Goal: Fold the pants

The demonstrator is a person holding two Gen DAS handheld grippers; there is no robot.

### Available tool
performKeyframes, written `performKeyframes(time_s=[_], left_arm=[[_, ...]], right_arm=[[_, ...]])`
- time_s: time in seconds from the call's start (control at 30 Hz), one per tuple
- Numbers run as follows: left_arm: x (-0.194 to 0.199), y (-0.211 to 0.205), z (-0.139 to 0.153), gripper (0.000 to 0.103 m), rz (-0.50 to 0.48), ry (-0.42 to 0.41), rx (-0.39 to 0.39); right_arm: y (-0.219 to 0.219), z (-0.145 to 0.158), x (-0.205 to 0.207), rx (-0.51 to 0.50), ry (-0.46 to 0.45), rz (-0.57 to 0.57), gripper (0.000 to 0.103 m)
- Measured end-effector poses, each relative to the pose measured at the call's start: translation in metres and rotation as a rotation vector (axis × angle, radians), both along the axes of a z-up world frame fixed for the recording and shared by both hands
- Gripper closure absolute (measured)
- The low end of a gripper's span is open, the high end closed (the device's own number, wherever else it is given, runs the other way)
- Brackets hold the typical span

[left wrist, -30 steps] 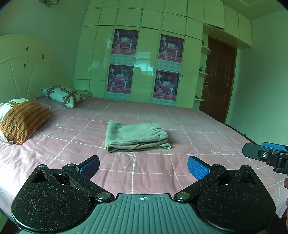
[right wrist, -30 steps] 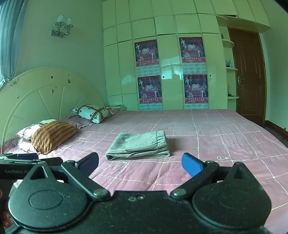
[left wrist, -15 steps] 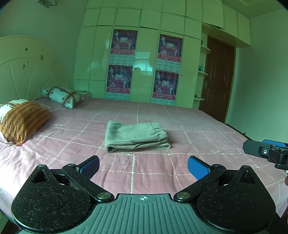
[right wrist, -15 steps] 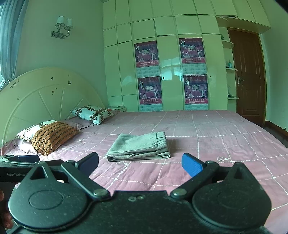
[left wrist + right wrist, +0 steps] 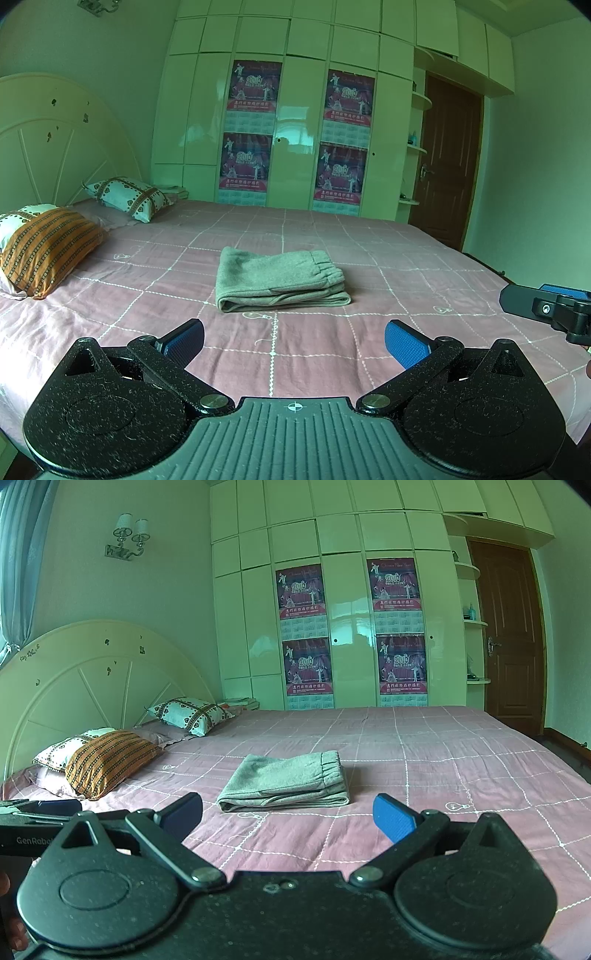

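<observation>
The left gripper (image 5: 293, 338) has its jaws spread wide with nothing between them, and the right gripper (image 5: 288, 814) is the same — both held above the near part of the bed (image 5: 406, 280), apart from the cloth. The grey pants (image 5: 279, 280) lie ahead of them in the middle of the pink checked bedspread, folded into a compact stack with the elastic waistband on the right side. Further out, two pillows (image 5: 110, 758) rest by the curved headboard (image 5: 96, 672) — behind the bed stands a pale wardrobe (image 5: 343, 627) bearing four posters.
</observation>
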State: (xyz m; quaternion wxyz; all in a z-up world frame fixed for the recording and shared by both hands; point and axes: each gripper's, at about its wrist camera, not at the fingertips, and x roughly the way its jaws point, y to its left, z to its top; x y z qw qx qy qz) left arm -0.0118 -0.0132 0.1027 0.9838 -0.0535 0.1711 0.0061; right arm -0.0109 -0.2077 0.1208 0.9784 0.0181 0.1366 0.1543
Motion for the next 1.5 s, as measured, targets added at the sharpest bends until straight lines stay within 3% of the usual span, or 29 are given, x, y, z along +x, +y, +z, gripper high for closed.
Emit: performKeyframes(time_s=[1.5], left_arm=[[0.0031,0.0065,0.0012,0.0,-0.015,0.002,0.007]], right_arm=[[-0.0004,0.001,-0.0005,0.001,0.001,-0.001,0.01]])
